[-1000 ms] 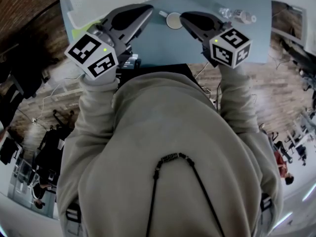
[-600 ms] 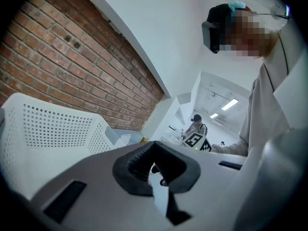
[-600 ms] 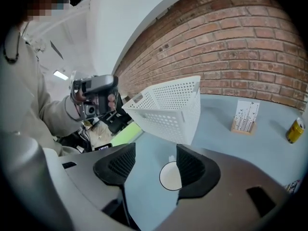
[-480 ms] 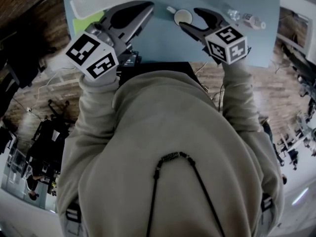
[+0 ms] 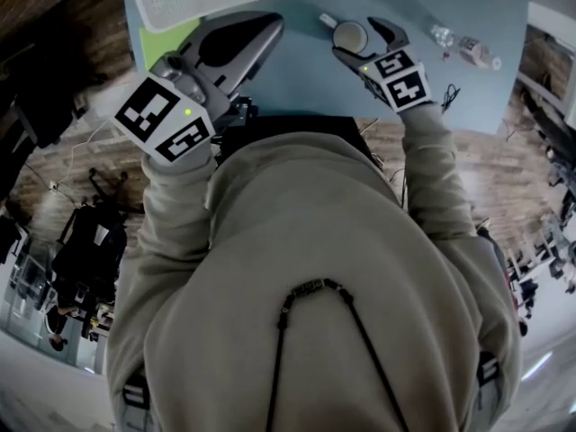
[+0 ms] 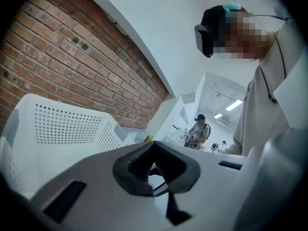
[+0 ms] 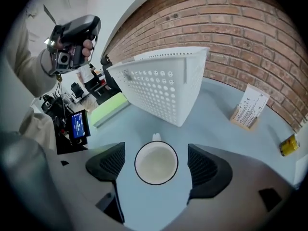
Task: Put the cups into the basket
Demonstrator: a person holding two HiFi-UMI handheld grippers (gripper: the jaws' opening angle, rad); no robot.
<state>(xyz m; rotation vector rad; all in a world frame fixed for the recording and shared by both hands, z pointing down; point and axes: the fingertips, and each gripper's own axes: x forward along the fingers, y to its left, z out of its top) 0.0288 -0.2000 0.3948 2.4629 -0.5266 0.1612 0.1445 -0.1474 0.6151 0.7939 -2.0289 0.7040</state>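
On the tabletop (image 5: 297,84), in from its near edge: white cup (image 5: 349,35), upright. Right gripper (image 7: 155,167) jaws, just been opening, spread either side of it, not touching. White perforated basket (image 7: 163,85) beyond, toward the left edge. Left gripper (image 6: 154,170) jaws pressed together.

I am finding nothing here that I can read as words or numbers. The left cube (image 5: 164,120) and the right cube (image 5: 402,79) are showing only black-and-white square markers, at the left and upper right of the head view. At the right of the right gripper view, a card (image 7: 249,110) is carrying print too fine to read. At its left, a blue screen (image 7: 79,124) is glowing, its writing blurred.
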